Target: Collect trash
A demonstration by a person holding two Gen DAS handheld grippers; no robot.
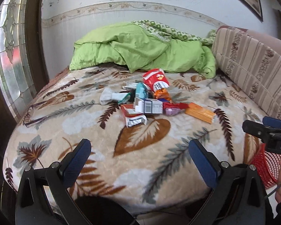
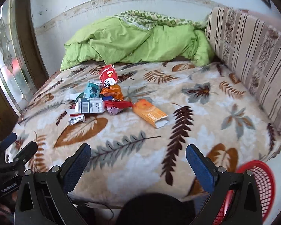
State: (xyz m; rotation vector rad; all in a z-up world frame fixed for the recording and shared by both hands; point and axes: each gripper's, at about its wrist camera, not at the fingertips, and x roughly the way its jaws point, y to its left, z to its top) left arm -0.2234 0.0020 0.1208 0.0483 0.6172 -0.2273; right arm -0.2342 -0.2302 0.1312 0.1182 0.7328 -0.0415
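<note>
1. Nearest the cameras, the left gripper [image 1: 139, 160] and right gripper [image 2: 138, 164] both hang over the bed's front edge, jaws spread wide and empty.
2. Beside the right gripper, low at the bed's corner, sits a red mesh basket [image 2: 262, 183].
3. Farther on, well apart from both grippers, the trash pile [image 1: 146, 101] lies mid-bed on the leaf-print blanket [image 1: 95, 136], an orange box [image 2: 149, 113] at its right edge.
4. Beyond, a crumpled green duvet [image 1: 140, 50] lies against the wall.

Home bedroom: bed [image 1: 121, 150] under leaf-print blanket, green duvet [image 1: 140, 50], stained-glass door [image 1: 9, 56].
</note>
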